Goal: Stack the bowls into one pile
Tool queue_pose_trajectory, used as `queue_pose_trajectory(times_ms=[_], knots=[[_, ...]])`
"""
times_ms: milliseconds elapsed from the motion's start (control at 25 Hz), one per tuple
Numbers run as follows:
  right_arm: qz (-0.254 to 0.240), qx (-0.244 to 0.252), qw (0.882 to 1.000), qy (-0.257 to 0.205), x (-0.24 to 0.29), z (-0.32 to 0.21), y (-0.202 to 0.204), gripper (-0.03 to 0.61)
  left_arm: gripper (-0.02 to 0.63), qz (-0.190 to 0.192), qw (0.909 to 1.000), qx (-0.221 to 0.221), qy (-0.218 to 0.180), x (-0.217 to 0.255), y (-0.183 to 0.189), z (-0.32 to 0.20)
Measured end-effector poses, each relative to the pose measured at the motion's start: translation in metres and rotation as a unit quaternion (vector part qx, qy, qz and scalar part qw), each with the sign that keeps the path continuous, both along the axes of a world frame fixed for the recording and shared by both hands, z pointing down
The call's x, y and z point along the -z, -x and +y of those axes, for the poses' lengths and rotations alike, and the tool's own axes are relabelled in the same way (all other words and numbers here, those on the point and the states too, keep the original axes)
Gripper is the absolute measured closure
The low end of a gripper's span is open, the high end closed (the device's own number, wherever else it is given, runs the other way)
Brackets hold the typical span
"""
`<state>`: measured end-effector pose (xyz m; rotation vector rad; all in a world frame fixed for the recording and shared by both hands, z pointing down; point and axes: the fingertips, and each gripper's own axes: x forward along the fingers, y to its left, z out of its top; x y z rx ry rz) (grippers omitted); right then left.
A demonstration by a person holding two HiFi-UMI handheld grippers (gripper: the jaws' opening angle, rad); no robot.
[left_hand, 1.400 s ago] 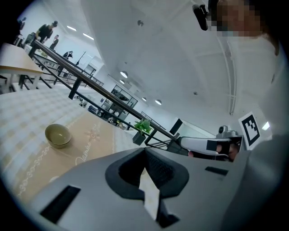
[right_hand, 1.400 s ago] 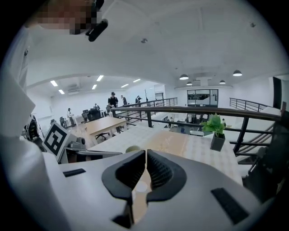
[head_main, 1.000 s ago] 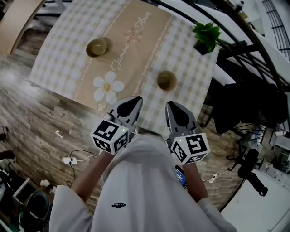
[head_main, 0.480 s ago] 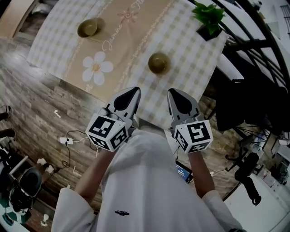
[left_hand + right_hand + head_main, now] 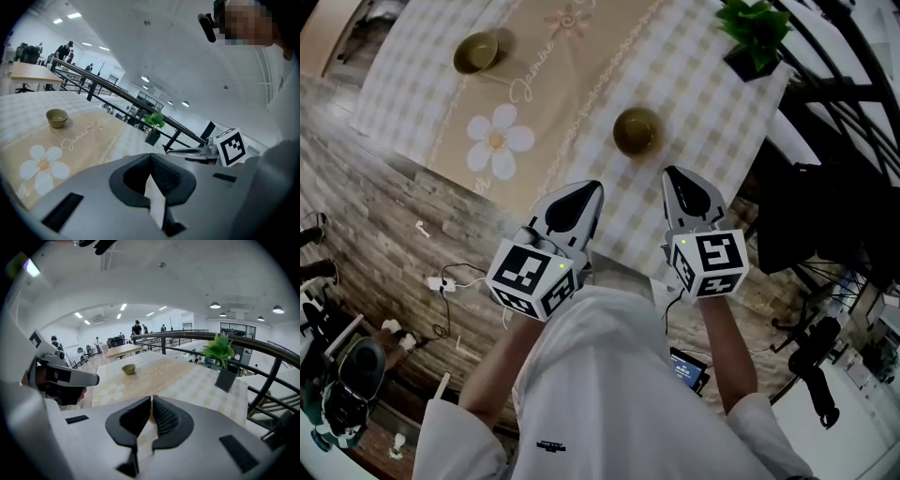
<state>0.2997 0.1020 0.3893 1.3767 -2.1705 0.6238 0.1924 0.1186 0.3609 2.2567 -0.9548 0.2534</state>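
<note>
Left gripper: my jaws are together, with nothing between them; I hold it at the table's near edge.
Right gripper: my jaws are pressed together, also on nothing; it is beside the left one and apart from it.
Near bowl: olive, upright on the checked cloth, just beyond my two grippers and touched by neither; I see nothing inside it.
Far bowl: same colour, upright on the tan runner, beyond the printed flower, well apart from the near bowl; inside it looks bare.
Pot: dark, at the table's far right corner, holding a green plant.
</note>
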Motion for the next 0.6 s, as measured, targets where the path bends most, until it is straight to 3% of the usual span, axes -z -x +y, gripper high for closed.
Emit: queue_pose_trajectory(times_ms=[280,600], knots=[[0.043,-0.007,0.999,0.025,-0.039,-0.028,-0.018,0.538,0.597,0.011,0.9998,0.011,0.010,-0.025,-0.014,-0.021],[0.039,-0.011,0.998,0.052,-0.080,-0.049,-0.026,0.538,0.597,0.004,0.9993,0.029,0.023,-0.054,-0.018,-0.037]])
